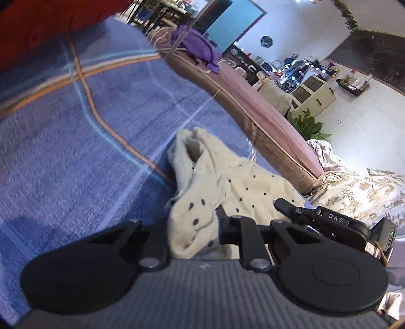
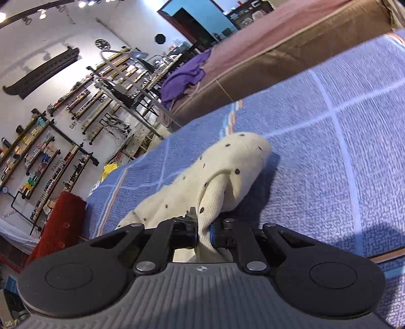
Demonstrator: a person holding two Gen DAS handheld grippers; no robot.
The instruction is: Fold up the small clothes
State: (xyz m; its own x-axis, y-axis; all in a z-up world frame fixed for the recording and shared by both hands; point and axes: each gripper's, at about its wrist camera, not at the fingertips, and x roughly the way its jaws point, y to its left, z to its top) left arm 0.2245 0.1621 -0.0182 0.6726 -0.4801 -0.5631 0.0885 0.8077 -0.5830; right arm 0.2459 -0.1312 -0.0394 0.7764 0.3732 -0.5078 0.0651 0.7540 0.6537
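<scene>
Left gripper [image 1: 195, 227] has an edge of the cream dotted garment [image 1: 227, 182] pinched at bottom centre of its view, cloth running up and right from it across the blue blanket [image 1: 76, 151]. My right gripper [image 2: 203, 232] is clamped on a ribbed fold too, the garment's long axis heading away toward frame centre. It's soft, floppy knit and both hands are equally close, so I reckon the fold depends on carrying both edges along that axis.

White walls [image 2: 76, 27] carry cluttered shelves [image 2: 38, 149] under spotlights [image 2: 82, 3]; a blue doorway [image 1: 233, 22], perhaps, stands beyond the brown mattress [image 1: 265, 119].
</scene>
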